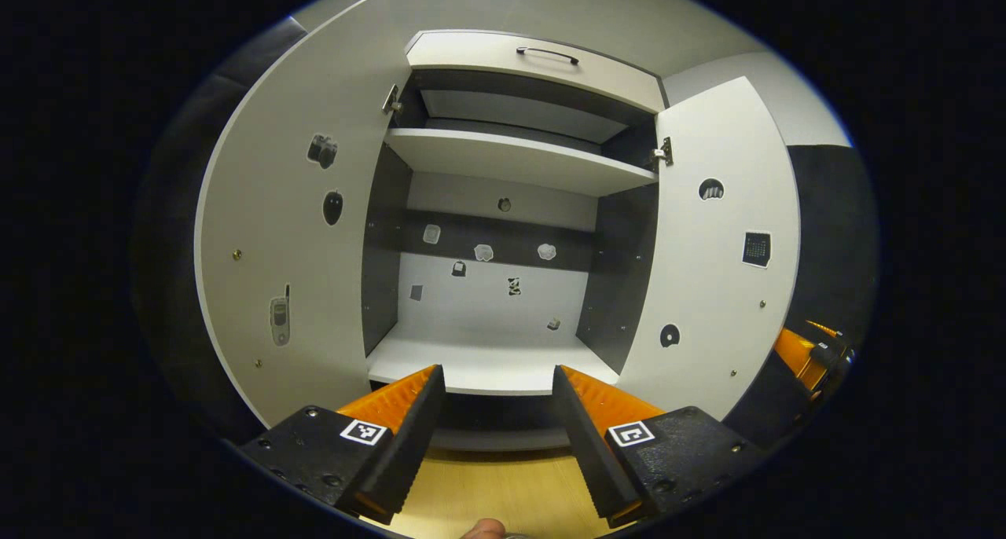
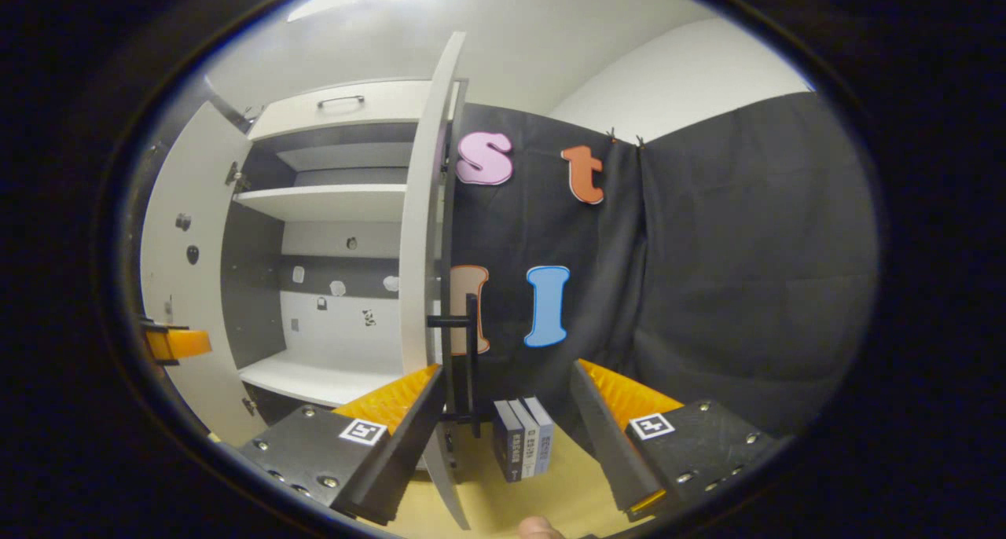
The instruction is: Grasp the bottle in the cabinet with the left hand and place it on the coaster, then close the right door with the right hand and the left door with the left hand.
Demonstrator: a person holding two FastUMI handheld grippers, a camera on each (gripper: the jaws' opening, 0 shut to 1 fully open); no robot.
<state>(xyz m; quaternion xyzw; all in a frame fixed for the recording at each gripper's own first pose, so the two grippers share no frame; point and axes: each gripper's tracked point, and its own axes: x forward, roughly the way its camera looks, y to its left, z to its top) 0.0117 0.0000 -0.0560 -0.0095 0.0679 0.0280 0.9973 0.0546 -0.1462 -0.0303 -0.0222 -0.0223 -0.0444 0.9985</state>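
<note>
While both doors stand open, I log my left gripper (image 1: 499,413) and right gripper (image 2: 507,413) spread wide, holding nothing. Right door (image 2: 424,225) edge just ahead; left door (image 1: 291,232) ajar. Cabinet shelf (image 1: 471,362) bare: bottle seemingly removed, whereabouts untold; closings remain.
</note>
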